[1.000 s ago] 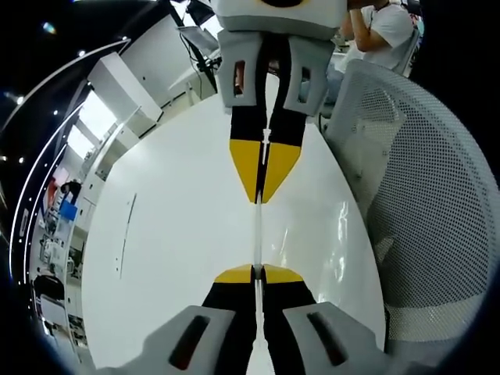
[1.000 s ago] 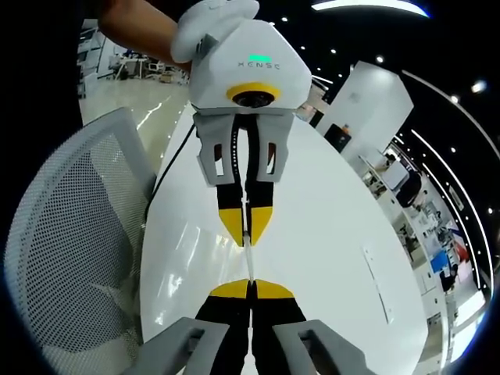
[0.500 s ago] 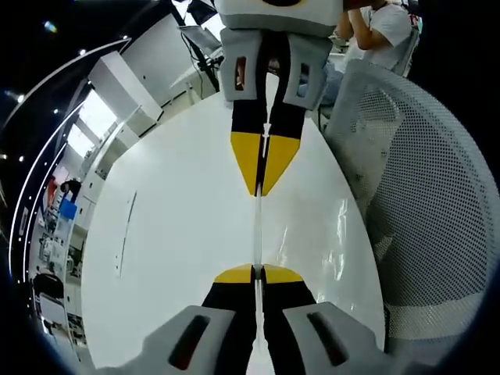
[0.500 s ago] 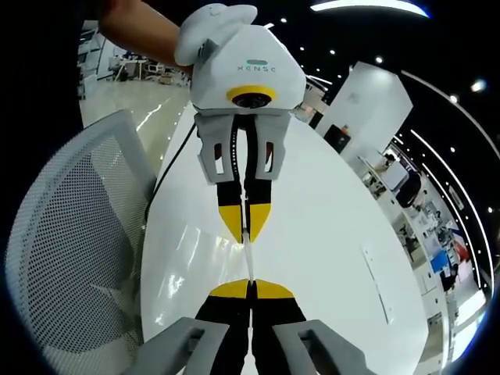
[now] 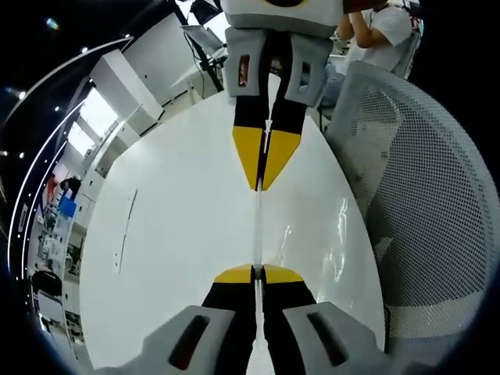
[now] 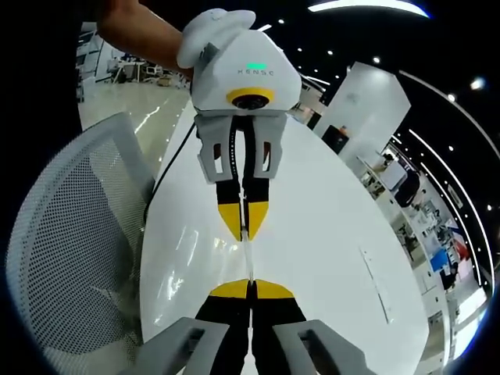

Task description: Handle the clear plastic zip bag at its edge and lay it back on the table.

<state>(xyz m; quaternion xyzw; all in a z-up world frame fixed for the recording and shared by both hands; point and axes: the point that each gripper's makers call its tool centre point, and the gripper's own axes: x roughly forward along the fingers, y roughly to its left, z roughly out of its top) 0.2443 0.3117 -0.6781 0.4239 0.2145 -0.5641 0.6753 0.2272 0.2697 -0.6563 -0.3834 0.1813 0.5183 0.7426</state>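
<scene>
I have the left gripper (image 5: pixel 258 270) clamped on one edge of the bag (image 5: pixel 257 230), which I see edge-on as a thin clear strip held taut above the table (image 5: pixel 172 234), and the right gripper (image 6: pixel 251 283) pinched shut on the opposite edge, facing it. I judge this the carrying step, the bag not yet laid down. Next I'd lower both grippers together, keeping the bag flat, until it rests on the table, then open the jaws; a mesh chair (image 5: pixel 422 195) stands beside the table.
</scene>
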